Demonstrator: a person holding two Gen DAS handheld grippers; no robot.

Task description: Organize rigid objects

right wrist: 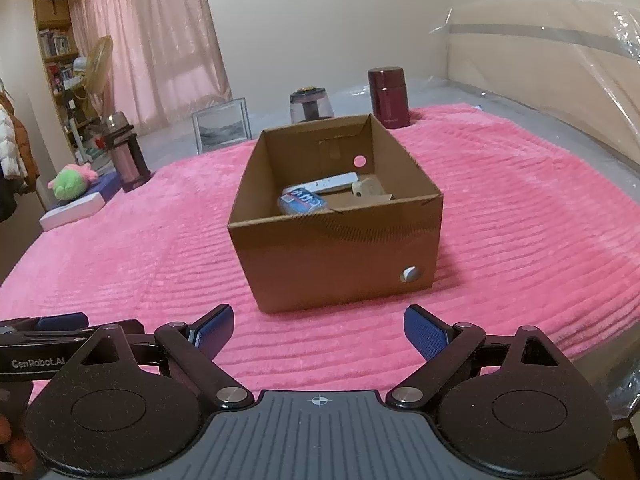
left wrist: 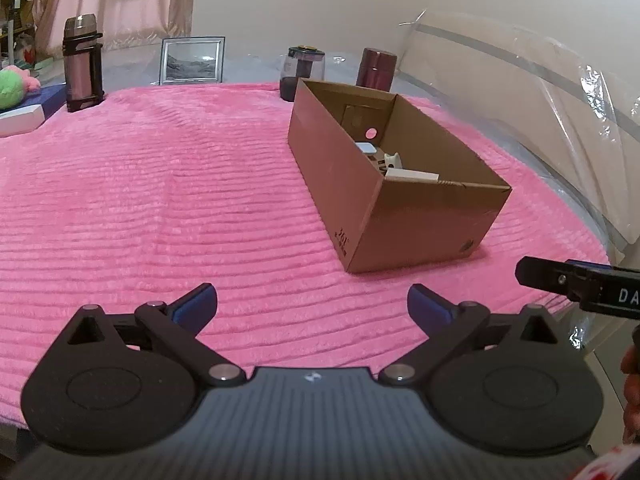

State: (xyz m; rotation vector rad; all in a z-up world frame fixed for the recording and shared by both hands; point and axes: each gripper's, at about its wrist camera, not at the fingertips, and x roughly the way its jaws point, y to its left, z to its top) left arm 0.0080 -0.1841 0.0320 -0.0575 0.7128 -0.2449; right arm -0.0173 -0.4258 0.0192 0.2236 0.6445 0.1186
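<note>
I held my left claw point(left wrist: 312, 306) and right claw point(right wrist: 319, 332) released and empty over the pink blanket point(left wrist: 160, 200), short of the cardboard box point(right wrist: 336, 256). If I reached in carelessly, a finger could catch the thin rim and shove the light box across the soft bed. Inside it lay a white remote point(right wrist: 334, 183), a blue packet point(right wrist: 302, 202) and a small pale piece point(right wrist: 362, 188).
</note>
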